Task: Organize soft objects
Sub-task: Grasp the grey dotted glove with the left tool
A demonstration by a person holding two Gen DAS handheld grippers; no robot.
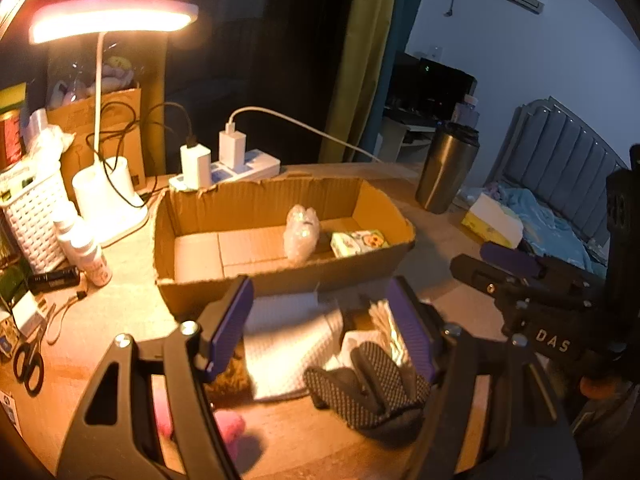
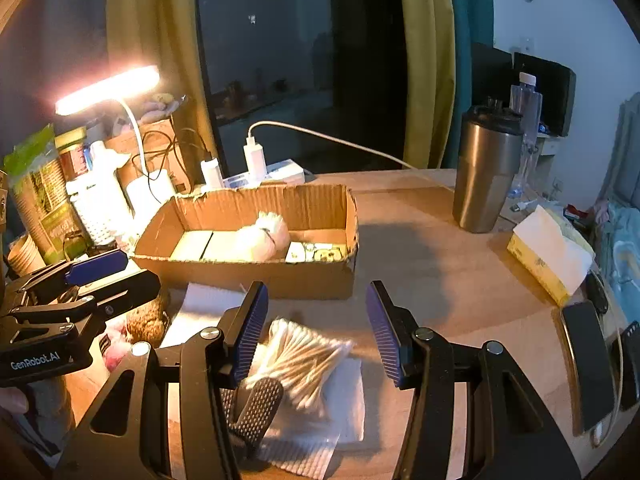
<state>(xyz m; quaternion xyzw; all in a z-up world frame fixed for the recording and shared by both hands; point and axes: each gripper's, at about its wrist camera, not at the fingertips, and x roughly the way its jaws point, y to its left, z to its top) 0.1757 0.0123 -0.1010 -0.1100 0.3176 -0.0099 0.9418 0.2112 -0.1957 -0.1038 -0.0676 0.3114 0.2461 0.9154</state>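
Note:
An open cardboard box (image 1: 276, 280) (image 2: 248, 276) stands on the desk. It holds a crumpled clear plastic bundle (image 1: 301, 232) (image 2: 262, 236) and a small printed pack (image 1: 358, 242) (image 2: 316, 253). In front of it lie a white quilted cloth (image 1: 288, 344) (image 2: 304, 444), a bag of cotton swabs (image 2: 304, 356) (image 1: 390, 328), a black dotted glove (image 1: 360, 388) (image 2: 252, 408), a brown fuzzy thing (image 2: 148, 322) and a pink soft thing (image 1: 230, 428). My left gripper (image 1: 320, 328) is open above the cloth and glove. My right gripper (image 2: 316, 328) is open above the swabs.
A lit desk lamp (image 1: 112, 20), a power strip with chargers (image 1: 236, 168), a white basket (image 1: 36, 216), small bottles (image 1: 94, 260) and scissors (image 1: 28, 364) stand left. A steel tumbler (image 2: 486, 176), a tissue box (image 2: 548, 256) and a phone (image 2: 588, 364) are right.

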